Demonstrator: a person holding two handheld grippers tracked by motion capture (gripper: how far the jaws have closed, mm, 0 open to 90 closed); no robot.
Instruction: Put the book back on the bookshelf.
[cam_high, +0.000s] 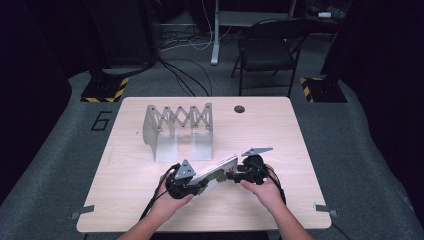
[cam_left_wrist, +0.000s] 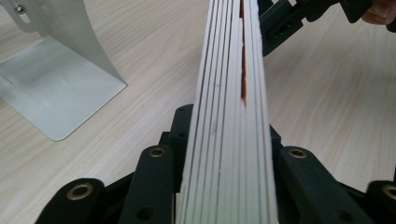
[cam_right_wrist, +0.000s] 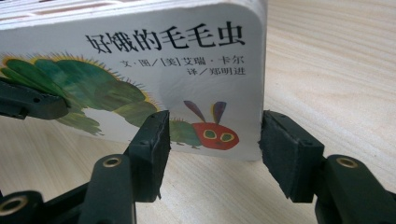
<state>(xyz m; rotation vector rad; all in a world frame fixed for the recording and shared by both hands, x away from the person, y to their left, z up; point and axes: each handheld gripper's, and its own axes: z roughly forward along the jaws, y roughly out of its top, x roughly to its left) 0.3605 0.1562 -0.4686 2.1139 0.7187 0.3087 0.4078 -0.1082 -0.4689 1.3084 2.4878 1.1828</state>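
The board book sits near the front edge of the table, lifted and tilted between your two hands. Your left tongs are clamped across its page block; your right tongs stand apart, one jaw in front of the cover and one past its rounded corner, not pressing it. Behind, toward the table's far-left part, the expanding metal rack holds nothing. Judged from this, the book is picked up but not yet slotted into the rack.
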